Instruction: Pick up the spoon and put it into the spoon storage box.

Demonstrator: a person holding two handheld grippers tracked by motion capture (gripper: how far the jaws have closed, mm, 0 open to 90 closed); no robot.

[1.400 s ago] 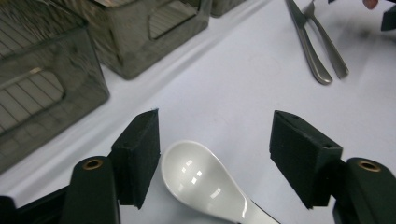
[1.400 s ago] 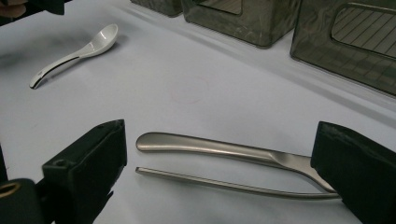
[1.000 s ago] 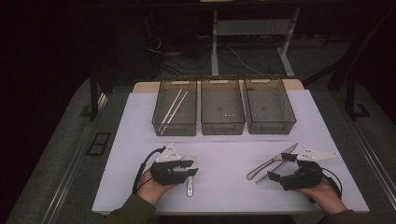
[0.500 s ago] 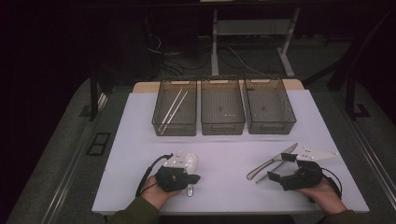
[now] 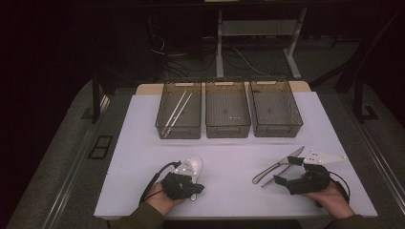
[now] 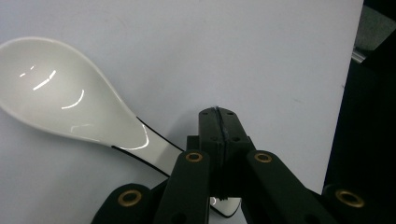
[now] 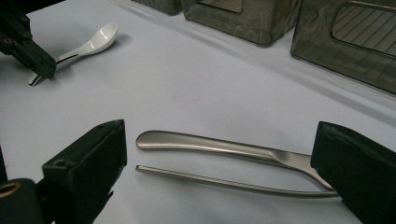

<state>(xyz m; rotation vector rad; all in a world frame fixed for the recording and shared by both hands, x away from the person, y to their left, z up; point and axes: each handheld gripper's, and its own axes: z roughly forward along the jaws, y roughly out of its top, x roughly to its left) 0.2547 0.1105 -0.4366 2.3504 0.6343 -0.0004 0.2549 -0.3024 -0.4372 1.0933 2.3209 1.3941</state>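
A white ceramic spoon (image 5: 193, 166) lies near the table's front left, bowl pointing away (image 6: 70, 98). My left gripper (image 6: 218, 114) is shut, with its jaws pressed together over the spoon's handle and nothing between the tips. From the right gripper view it (image 7: 45, 70) sits across that handle (image 7: 95, 39). At the front right, a metal knife (image 7: 219, 145) and a thin metal chopstick (image 7: 224, 182) lie side by side. My right gripper (image 7: 219, 140) stands open around them. From above, it (image 5: 286, 171) reaches in from the right.
Three dark mesh bins stand in a row at the back: left (image 5: 165, 125), middle (image 5: 228, 129), right (image 5: 276, 128). Two pale chopsticks (image 5: 176, 112) lie in the left bin. The white mat (image 5: 229, 157) covers the table between bins and grippers.
My left gripper has drawn back toward the front edge and turned to the right, uncovering the spoon's bowl. The right gripper, knife and chopstick have not moved.
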